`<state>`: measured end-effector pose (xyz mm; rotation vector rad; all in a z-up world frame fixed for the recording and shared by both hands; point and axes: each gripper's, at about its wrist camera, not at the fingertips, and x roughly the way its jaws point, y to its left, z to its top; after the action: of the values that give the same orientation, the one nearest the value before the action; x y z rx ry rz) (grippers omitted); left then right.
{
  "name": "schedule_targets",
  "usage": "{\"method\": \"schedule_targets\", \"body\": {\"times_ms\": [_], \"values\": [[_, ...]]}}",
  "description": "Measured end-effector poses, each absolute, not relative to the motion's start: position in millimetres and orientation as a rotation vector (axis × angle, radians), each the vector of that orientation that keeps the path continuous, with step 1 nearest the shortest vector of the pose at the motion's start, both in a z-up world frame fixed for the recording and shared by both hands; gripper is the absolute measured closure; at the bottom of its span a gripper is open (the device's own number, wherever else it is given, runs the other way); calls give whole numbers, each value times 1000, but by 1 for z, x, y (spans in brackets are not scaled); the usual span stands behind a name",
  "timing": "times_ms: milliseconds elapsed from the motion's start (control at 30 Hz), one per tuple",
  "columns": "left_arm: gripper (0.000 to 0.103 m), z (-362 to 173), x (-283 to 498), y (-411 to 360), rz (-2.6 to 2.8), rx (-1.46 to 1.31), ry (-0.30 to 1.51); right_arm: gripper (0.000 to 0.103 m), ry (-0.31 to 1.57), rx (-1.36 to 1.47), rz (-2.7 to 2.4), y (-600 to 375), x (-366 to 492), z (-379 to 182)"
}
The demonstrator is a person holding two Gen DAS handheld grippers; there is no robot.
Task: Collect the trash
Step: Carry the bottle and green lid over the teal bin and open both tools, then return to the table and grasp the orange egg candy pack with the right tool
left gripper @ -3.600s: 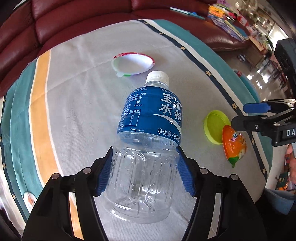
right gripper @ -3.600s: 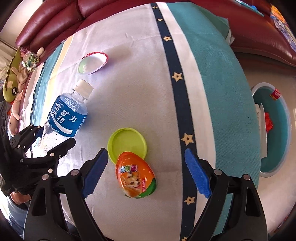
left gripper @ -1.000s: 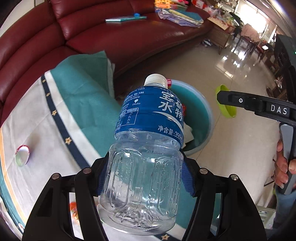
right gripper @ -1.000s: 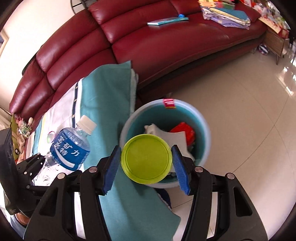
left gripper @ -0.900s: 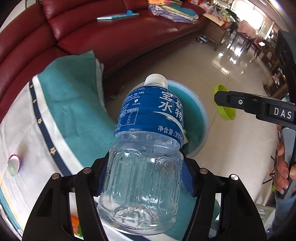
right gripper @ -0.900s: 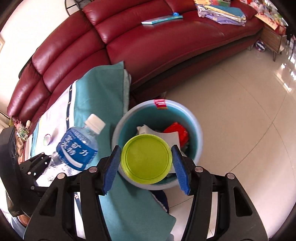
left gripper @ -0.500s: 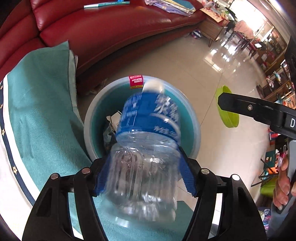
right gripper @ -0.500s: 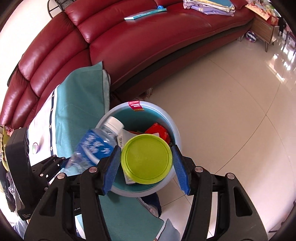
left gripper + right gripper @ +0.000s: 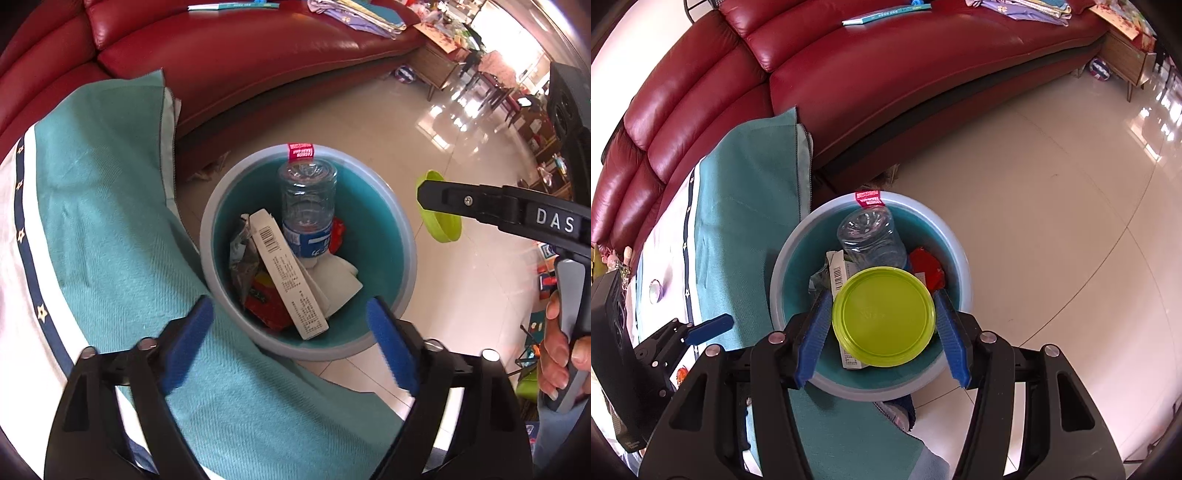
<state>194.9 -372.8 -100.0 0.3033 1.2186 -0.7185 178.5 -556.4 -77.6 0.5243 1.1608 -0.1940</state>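
Observation:
A round teal bin (image 9: 400,236) stands on the floor beside the table. The clear water bottle with a blue label (image 9: 308,206) lies inside it, neck down, on a white carton (image 9: 286,273) and wrappers. My left gripper (image 9: 288,347) is open and empty above the bin's near rim. My right gripper (image 9: 882,325) is shut on a lime-green lid (image 9: 884,317) and holds it over the bin (image 9: 962,266). The bottle (image 9: 870,236) shows behind the lid. In the left wrist view the lid (image 9: 441,221) sits in the right gripper, right of the bin.
The table with a teal and white cloth (image 9: 92,229) lies left of the bin. A dark red sofa (image 9: 849,74) runs behind. Tiled floor (image 9: 1052,221) spreads to the right. A small round lid (image 9: 654,290) and an orange egg wrapper (image 9: 680,374) rest on the table.
My left gripper has opened and the bottle has dropped into the bin. My right gripper has carried the green lid further over the bin.

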Motion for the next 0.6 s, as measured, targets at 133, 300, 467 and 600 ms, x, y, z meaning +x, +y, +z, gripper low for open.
{"method": "schedule_targets", "body": {"times_ms": [133, 300, 467, 600], "values": [[9, -95, 190, -366, -716, 297, 1204, 41, 1194, 522, -170, -543, 185, -81], [6, -88, 187, -357, -720, 292, 1181, 28, 1192, 508, -181, -532, 185, -75], [6, -80, 183, -344, -727, 273, 1180, 25, 1194, 494, -208, -524, 180, -66], [6, -70, 178, -329, -725, 254, 1161, 25, 1195, 468, -218, -513, 175, -59]]}}
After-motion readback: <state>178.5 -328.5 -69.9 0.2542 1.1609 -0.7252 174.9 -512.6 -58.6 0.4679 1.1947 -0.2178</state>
